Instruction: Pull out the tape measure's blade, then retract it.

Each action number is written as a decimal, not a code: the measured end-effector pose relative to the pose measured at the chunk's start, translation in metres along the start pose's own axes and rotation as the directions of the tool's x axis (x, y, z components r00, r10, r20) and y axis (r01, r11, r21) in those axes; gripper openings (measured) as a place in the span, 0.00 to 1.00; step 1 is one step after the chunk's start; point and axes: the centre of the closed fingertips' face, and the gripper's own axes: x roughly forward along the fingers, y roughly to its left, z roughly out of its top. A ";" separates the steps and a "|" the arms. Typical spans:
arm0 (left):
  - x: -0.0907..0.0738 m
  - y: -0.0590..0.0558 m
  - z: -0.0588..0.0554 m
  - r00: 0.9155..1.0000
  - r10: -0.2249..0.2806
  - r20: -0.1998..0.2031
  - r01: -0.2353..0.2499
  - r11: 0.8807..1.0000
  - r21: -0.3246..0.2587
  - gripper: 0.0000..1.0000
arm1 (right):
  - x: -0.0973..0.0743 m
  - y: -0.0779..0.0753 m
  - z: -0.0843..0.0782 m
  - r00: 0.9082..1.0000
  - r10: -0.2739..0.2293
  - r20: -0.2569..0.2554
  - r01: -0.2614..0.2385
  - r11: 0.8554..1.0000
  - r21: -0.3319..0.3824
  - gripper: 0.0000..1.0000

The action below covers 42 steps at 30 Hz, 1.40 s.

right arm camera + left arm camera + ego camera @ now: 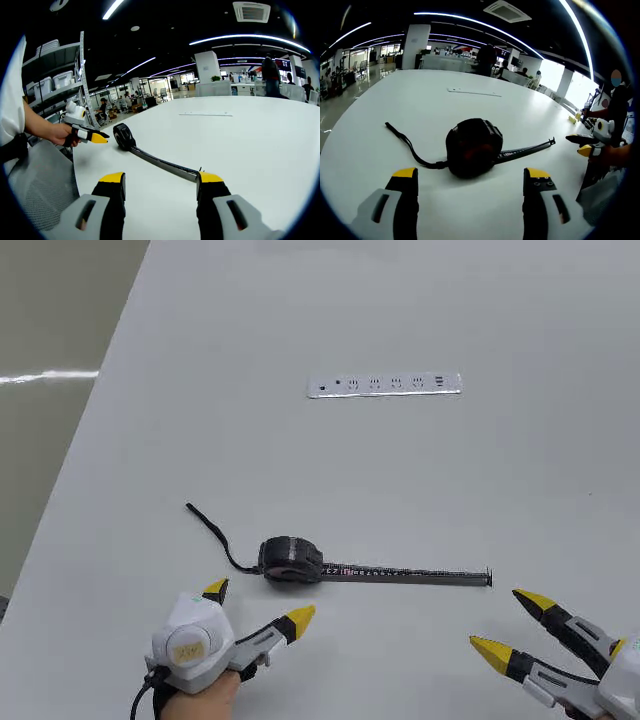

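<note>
Head view, step: I think the pull-out part is done. The blade (410, 575) lies long on the table (500, 460), out of the tape measure (291, 560).
Head view, left gripper (258, 604): wide open, holding nothing, just behind the tape measure.
Head view, right gripper (512, 625): wide open, holding nothing, near the blade's hook (488, 578) but apart from it.
Head view, writing: tiny marks on the blade, too small to read. The power strip (384, 384), far ahead of both grippers, shows no words I can read.
Left gripper view: the tape measure sits right ahead between the jaws. Its strap (400, 136) trails off to the left.
Right gripper view: the blade's end lies close by one jaw.
Next move: I think pulling the blade back in comes next. One gripper should hold the tape measure steady so the blade slides home softly.
</note>
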 end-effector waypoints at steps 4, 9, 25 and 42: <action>0.004 -0.001 0.003 1.000 0.016 0.001 -0.016 1.000 0.000 0.87 | 0.003 0.002 0.000 1.000 0.010 -0.003 -0.010 1.000 -0.005 0.57; 0.009 -0.003 0.006 0.999 0.033 0.000 -0.033 0.999 0.006 0.88 | 0.005 0.000 0.001 1.000 0.013 -0.002 -0.013 1.000 -0.006 0.57; 0.020 -0.002 0.009 0.998 0.064 -0.013 -0.064 0.998 -0.019 0.89 | 0.008 -0.006 0.003 1.000 0.025 -0.013 -0.026 0.999 -0.020 0.57; 0.035 -0.007 0.014 0.996 0.086 -0.019 -0.087 0.996 -0.033 0.89 | 0.015 -0.016 0.005 0.999 0.029 -0.024 -0.030 0.999 -0.031 0.57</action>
